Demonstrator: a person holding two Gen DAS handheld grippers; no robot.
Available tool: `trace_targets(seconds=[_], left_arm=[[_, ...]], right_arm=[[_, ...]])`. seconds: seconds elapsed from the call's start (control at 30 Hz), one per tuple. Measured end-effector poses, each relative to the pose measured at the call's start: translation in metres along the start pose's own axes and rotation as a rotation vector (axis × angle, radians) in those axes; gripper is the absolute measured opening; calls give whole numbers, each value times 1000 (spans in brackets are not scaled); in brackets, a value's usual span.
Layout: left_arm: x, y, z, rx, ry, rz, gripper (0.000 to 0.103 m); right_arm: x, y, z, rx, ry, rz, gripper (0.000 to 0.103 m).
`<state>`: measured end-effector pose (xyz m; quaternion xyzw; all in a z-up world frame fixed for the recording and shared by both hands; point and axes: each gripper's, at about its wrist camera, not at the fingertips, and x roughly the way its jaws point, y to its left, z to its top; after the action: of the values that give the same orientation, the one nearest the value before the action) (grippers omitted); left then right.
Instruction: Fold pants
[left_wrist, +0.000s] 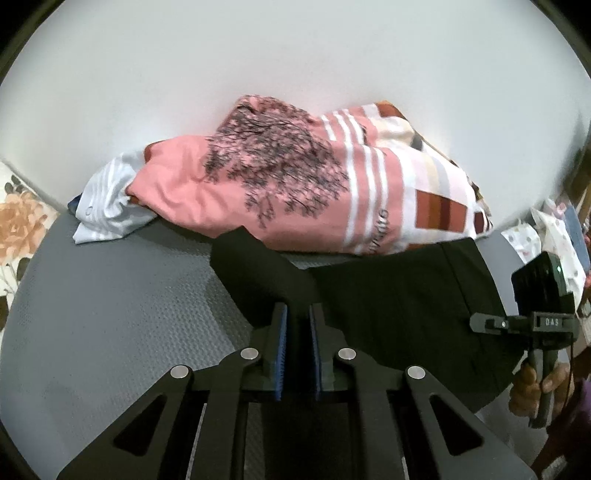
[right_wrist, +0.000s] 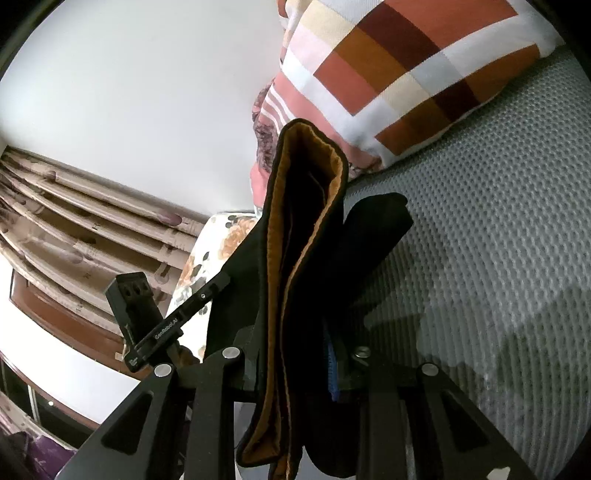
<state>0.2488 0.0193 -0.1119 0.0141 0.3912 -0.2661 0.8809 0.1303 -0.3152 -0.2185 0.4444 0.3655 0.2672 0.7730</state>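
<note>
The black pants hang stretched between my two grippers above a grey textured mat. My left gripper is shut on a bunched black fold of them. In the right wrist view my right gripper is shut on the waistband end of the pants, whose orange-brown lining shows. The right gripper's body and the hand that holds it show at the right of the left wrist view. The left gripper's body shows at the left of the right wrist view.
A pile of clothes lies at the back against the white wall: a pink shirt with a tree print, a light blue striped garment and a checked orange and white cloth. A floral sheet is at the left, curtains beyond.
</note>
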Motion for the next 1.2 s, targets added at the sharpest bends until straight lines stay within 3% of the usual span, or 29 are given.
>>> trace_targets(seconds=[0.47, 0.6, 0.83, 1.0, 1.07, 1.13, 1.2], left_arm=[[19, 30, -11, -54, 14, 47, 9], [23, 45, -22, -103, 46, 44, 9], [32, 50, -40, -86, 114, 69, 11], [31, 61, -45, -142, 118, 45, 27], [32, 61, -47, -140, 122, 41, 34], [35, 60, -49, -132, 134, 39, 47], [38, 58, -52, -124, 141, 33, 51]], right_arm=[[-10, -10, -8, 12, 4, -37, 23], [-21, -18, -8, 11, 8, -49, 23], [-18, -14, -2, -28, 31, -117, 23], [-22, -20, 4, -47, 35, -166, 22], [-26, -21, 10, -51, 33, -183, 22], [-27, -20, 14, -58, 31, -192, 22], [-27, -20, 13, -81, 35, -216, 22]])
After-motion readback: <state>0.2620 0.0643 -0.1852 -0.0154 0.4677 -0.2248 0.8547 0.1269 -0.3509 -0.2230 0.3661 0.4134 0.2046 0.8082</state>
